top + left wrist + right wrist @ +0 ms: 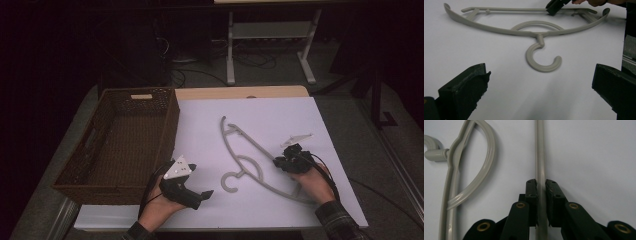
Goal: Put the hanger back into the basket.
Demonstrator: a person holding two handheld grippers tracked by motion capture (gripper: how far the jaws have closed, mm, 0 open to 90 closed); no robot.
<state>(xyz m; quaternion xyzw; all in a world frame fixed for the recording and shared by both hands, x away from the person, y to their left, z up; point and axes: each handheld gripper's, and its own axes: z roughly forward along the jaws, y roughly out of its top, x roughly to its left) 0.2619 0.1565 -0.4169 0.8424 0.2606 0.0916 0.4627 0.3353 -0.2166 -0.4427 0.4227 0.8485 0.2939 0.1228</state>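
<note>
A grey plastic hanger (255,143) lies flat on the white table top, its hook (231,182) toward the person. My right gripper (281,162) is shut on the hanger's straight bottom bar (539,150); in the right gripper view both pads press the bar from either side. My left gripper (200,181) hovers low near the table's front edge, just left of the hook. It is open wide, with nothing between its jaws. In the left gripper view the hook (541,66) lies on the table just ahead of the open jaws, with the hanger (524,32) beyond it.
A brown wicker basket (168,129) stands at the table's left side, close behind the left gripper. White table top (280,115) stretches behind and to the right of the hanger. A table frame and cables stand on the dark floor beyond.
</note>
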